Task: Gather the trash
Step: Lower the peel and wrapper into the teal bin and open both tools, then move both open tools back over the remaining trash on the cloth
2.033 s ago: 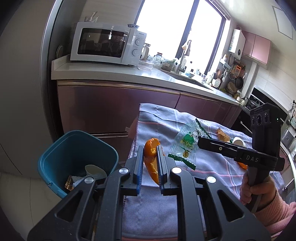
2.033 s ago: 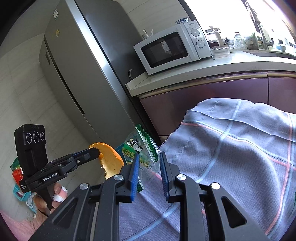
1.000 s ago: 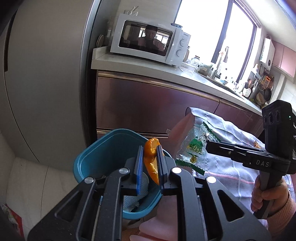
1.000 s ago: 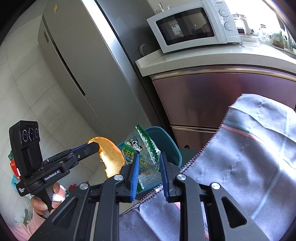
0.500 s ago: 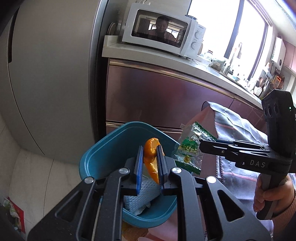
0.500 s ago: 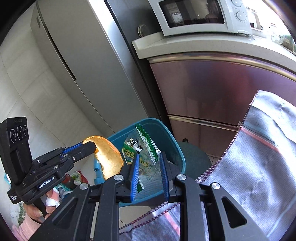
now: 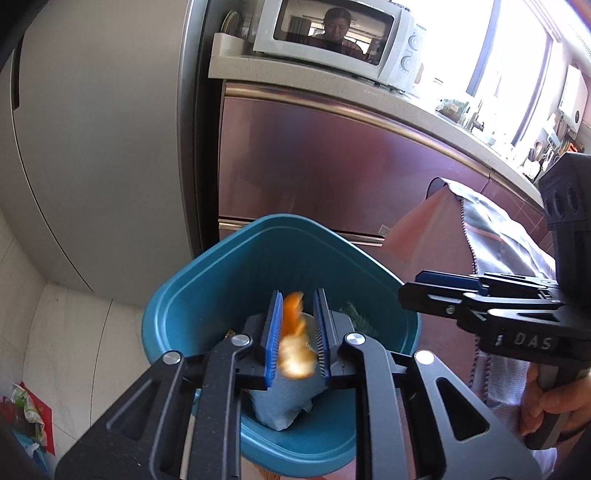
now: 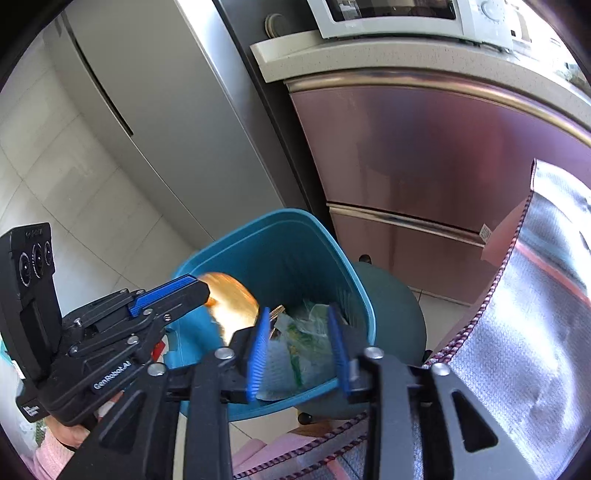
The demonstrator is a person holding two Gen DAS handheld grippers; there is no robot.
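Observation:
A blue trash bin [image 7: 207,295] [image 8: 295,236] stands on the floor below both grippers. My left gripper [image 7: 297,334] is open over the bin, and a blurred orange peel [image 7: 293,343] is dropping between its fingers; in the right wrist view the peel [image 8: 231,306] hangs at the bin's left rim. My right gripper [image 8: 299,349] is open above the bin, and the green snack wrapper [image 8: 306,332] lies inside on white paper. The right gripper [image 7: 436,286] also shows in the left wrist view, and the left gripper [image 8: 177,290] in the right wrist view.
A grey fridge [image 7: 92,147] stands left of pink cabinets [image 8: 424,166] under a counter with a white microwave [image 7: 332,33]. The table with its grey checked cloth [image 8: 535,350] is on the right. A dark green stool [image 8: 391,314] sits beside the bin. Bags [image 7: 22,413] lie on the floor.
Both grippers moved from the table to over the bin and opened. The orange peel is slipping out of the left one; the green wrapper has dropped from the right one into the bin.

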